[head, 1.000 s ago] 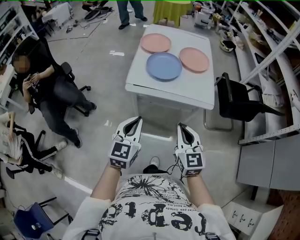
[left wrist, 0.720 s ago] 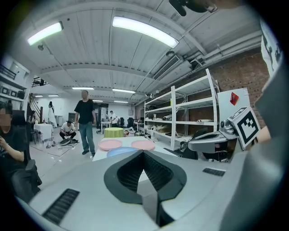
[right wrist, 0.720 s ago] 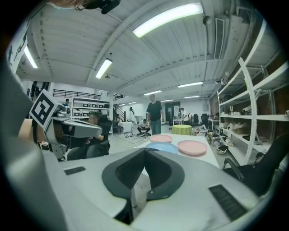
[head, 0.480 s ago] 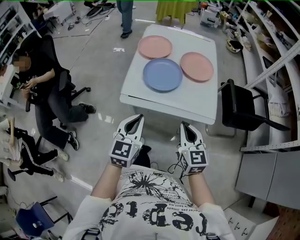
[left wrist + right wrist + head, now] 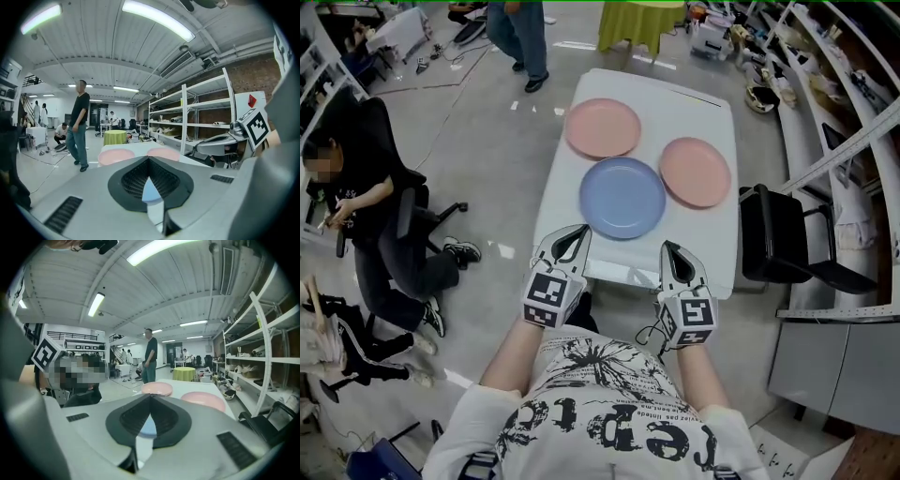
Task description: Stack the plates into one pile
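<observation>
Three plates lie apart on a white table (image 5: 694, 108): a blue plate (image 5: 622, 197) nearest me, a pink plate (image 5: 603, 127) at the far left and a second pink plate (image 5: 695, 172) at the right. My left gripper (image 5: 578, 231) and right gripper (image 5: 667, 247) are held side by side over the table's near edge, both shut and empty. In the left gripper view the left gripper (image 5: 149, 160) points at the far pink plate (image 5: 116, 156), with the blue plate (image 5: 151, 191) showing through the shut jaws. In the right gripper view the right gripper (image 5: 151, 396) faces both pink plates (image 5: 157, 388) (image 5: 203, 401).
A black chair (image 5: 792, 248) stands close to the table's right side, with shelving (image 5: 853, 141) beyond it. A person sits on an office chair (image 5: 403, 225) at the left. Another person (image 5: 518, 37) stands beyond the table near a yellow-green covered round table (image 5: 641, 21).
I have walked up to the table: it and the plates have come much closer. Both grippers stay shut and side by side. The standing person has shifted left.
</observation>
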`<state>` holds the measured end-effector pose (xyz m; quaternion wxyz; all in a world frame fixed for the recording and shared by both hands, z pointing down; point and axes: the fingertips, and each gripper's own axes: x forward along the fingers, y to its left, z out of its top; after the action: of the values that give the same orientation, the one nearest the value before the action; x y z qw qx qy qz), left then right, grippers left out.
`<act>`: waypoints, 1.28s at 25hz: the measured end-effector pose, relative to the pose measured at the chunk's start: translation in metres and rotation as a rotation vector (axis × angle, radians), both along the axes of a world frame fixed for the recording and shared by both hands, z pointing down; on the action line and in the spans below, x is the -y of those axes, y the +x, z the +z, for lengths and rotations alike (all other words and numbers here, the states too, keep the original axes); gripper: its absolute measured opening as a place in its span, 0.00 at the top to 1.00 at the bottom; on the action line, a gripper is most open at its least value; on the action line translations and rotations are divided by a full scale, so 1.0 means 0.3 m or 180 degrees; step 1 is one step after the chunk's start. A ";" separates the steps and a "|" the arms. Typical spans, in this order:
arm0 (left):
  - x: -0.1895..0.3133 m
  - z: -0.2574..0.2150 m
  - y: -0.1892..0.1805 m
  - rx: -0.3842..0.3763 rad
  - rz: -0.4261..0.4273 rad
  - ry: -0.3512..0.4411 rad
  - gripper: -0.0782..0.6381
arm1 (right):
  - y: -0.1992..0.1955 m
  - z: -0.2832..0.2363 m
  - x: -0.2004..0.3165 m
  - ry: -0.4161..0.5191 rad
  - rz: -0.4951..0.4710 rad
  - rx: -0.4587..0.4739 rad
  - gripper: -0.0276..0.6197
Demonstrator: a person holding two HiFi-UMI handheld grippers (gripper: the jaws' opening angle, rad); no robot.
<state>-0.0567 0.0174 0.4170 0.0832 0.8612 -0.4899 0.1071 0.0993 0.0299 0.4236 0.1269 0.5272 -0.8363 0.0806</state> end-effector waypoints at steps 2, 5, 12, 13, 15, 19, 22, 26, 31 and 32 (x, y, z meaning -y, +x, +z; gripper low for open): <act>0.139 0.019 -0.035 0.0027 -0.0006 -0.0073 0.89 | -0.029 0.004 0.132 -0.0004 0.0024 -0.0019 0.95; 0.337 0.051 -0.091 0.0016 -0.0065 -0.0176 0.89 | -0.068 0.025 0.322 -0.0020 0.0036 -0.0087 0.95; 0.721 0.121 -0.264 -0.0139 -0.0184 -0.0572 0.89 | -0.196 0.090 0.732 -0.0305 0.0046 -0.0144 0.95; 0.766 0.140 -0.279 -0.0167 -0.0190 -0.0646 0.89 | -0.207 0.107 0.784 -0.0351 0.0053 -0.0155 0.95; 0.860 0.182 -0.304 -0.0195 -0.0199 -0.0777 0.89 | -0.222 0.142 0.889 -0.0436 0.0077 -0.0183 0.95; 1.035 0.258 -0.347 -0.0215 -0.0266 -0.0978 0.89 | -0.241 0.225 1.070 -0.0671 0.0118 -0.0303 0.95; 1.145 0.320 -0.376 -0.0259 -0.0322 -0.1156 0.89 | -0.254 0.288 1.179 -0.0843 0.0129 -0.0391 0.84; 1.256 0.438 -0.393 -0.0376 -0.0334 -0.1531 0.70 | -0.249 0.389 1.315 -0.1097 0.0209 -0.0340 0.72; 1.360 0.591 -0.426 -0.0371 -0.0492 -0.1882 0.60 | -0.205 0.523 1.454 -0.1447 0.0380 -0.0375 0.66; 1.378 0.617 -0.432 -0.0374 -0.0510 -0.1940 0.60 | -0.199 0.549 1.477 -0.1515 0.0405 -0.0397 0.66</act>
<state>-0.1862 -0.3961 0.6020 0.3736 0.7600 -0.4958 0.1922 0.0397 -0.4131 0.5883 0.2935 0.5380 -0.7495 0.2504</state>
